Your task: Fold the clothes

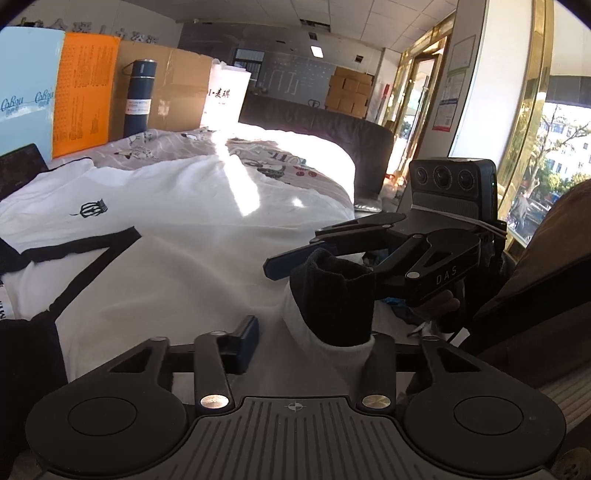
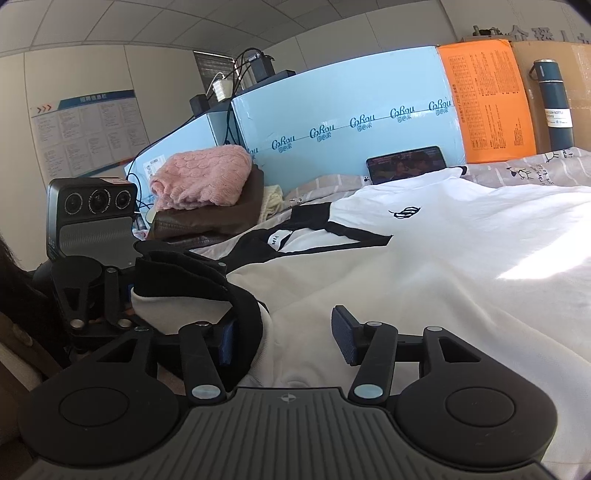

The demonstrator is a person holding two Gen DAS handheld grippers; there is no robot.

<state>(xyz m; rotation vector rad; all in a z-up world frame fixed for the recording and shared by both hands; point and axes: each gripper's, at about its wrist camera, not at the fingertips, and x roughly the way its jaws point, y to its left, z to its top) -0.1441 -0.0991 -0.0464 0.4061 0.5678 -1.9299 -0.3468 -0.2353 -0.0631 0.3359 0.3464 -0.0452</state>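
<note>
Shirt point(image 2: 424, 266) lies on the bed point(image 1: 314, 147), boxes point(image 2: 343, 122) behind it.

White shirt point(image 2: 424, 266) on patterned bed point(image 2: 535, 166)

Sunlit office room under a white tiled ceiling point(image 1: 369, 22), with gold-framed windows point(image 1: 532, 110) far right. Light blue boxes point(image 2: 343, 110), an orange box point(image 2: 487, 99) and a dark flask point(image 1: 139, 98) along the far edge; stacked cartons point(image 1: 349, 92) farther back, a notice board point(image 2: 85, 129) on the left wall.
</note>
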